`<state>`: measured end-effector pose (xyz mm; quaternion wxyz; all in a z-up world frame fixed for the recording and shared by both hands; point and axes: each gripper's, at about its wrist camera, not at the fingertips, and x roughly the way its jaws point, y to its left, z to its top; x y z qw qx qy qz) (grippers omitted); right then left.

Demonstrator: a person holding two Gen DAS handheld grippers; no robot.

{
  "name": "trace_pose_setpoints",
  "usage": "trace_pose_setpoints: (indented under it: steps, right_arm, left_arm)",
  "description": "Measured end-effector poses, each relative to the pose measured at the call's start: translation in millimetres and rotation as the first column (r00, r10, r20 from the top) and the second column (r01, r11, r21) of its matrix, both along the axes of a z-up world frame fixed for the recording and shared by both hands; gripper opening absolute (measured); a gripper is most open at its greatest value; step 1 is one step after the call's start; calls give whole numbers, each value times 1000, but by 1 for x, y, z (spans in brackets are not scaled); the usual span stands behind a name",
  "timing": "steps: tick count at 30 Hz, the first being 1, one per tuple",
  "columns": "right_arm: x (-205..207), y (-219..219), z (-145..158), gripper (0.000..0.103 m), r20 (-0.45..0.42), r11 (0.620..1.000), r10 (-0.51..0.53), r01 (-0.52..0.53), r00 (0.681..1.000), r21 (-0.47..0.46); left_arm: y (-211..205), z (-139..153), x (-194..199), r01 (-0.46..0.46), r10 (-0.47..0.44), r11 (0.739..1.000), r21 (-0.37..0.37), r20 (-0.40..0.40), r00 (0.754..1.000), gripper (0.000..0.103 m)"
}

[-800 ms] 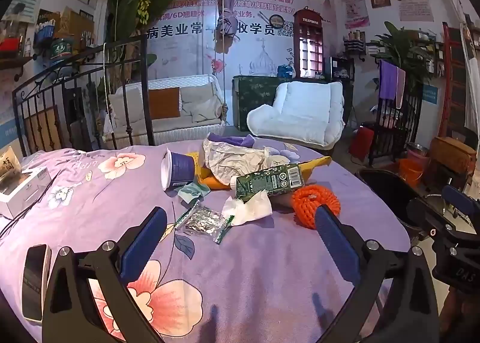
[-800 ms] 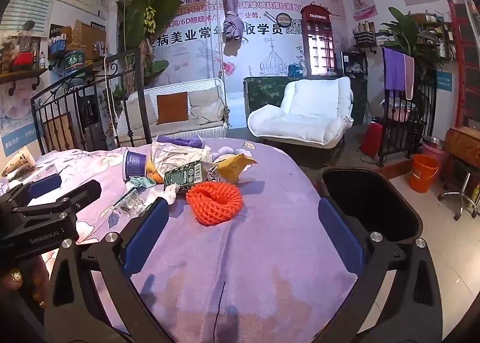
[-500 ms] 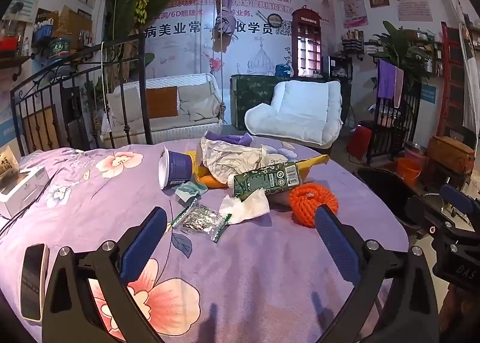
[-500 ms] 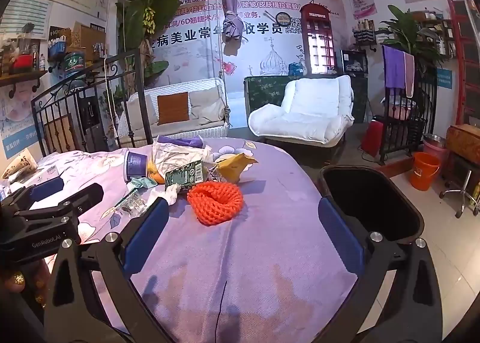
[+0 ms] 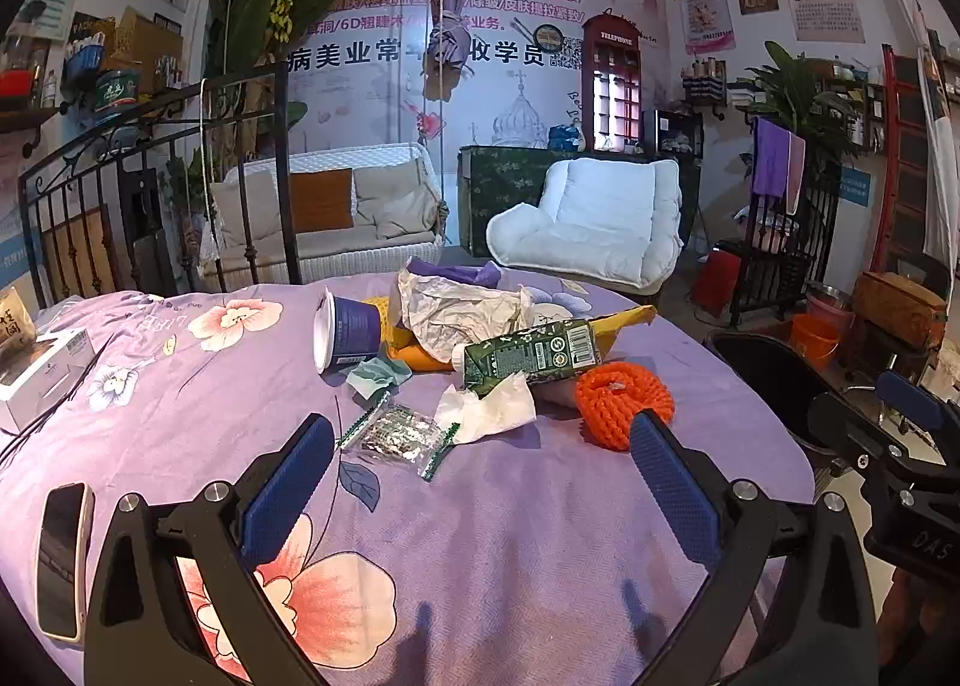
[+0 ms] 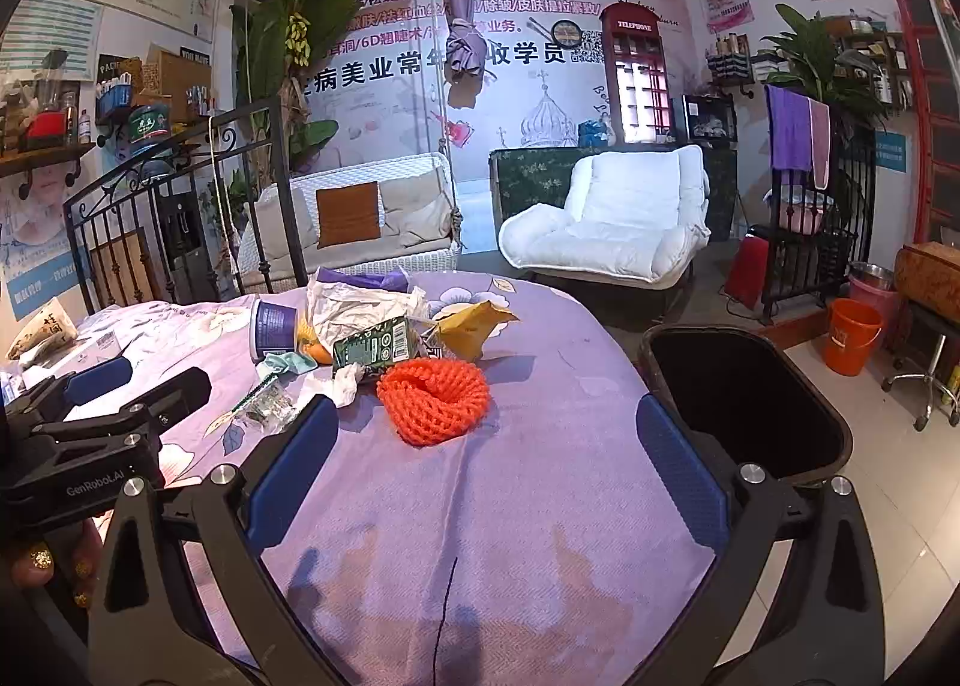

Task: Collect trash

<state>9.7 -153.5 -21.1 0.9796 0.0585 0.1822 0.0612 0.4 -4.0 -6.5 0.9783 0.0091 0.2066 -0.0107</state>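
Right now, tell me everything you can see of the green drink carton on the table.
The green drink carton is a dark green rectangular paper box with pale printing, a white barcode panel and round marks on its upward face. It lies on its side in the trash pile on the purple floral tablecloth. A crumpled white tissue overlaps its near end, crumpled pale paper sits behind it, and the orange foam net lies just beside it. Neither gripper touches it.
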Motion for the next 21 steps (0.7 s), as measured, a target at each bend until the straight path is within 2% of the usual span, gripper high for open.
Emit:
trace_pose_setpoints:
  steps: [21]
  right_arm:
    - [2,5,-7,99,-9,1000,4,-4,1000,7]
  left_arm:
    - [1,-2,2,4,-4,1000,-4,-7,1000,98]
